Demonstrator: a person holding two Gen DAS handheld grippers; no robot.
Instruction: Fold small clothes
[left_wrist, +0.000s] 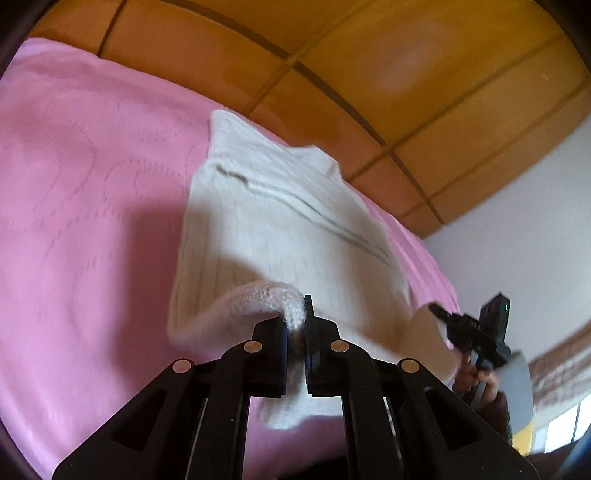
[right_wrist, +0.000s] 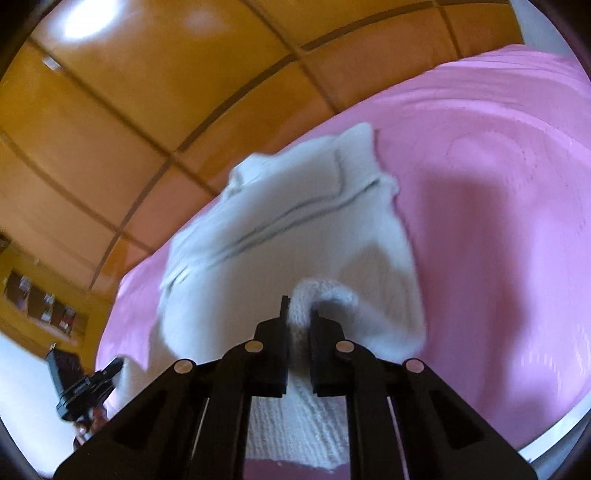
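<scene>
A small white knitted sweater (left_wrist: 280, 218) with thin dark stripes hangs over the pink bedspread (left_wrist: 85, 177), lifted at its near edge. My left gripper (left_wrist: 295, 325) is shut on a knitted edge of the sweater. My right gripper (right_wrist: 299, 321) is shut on another part of that edge; the sweater also shows in the right wrist view (right_wrist: 295, 229). Each view shows the other gripper at the sweater's far corner: the right gripper in the left wrist view (left_wrist: 439, 314), the left gripper in the right wrist view (right_wrist: 114, 363). The frames are blurred by motion.
The pink bedspread (right_wrist: 498, 221) covers a bed. An orange-brown paneled headboard (left_wrist: 369, 74) stands behind it. A white wall (left_wrist: 517, 240) is at the right of the left wrist view. A wooden shelf with small items (right_wrist: 44, 306) is at the left of the right wrist view.
</scene>
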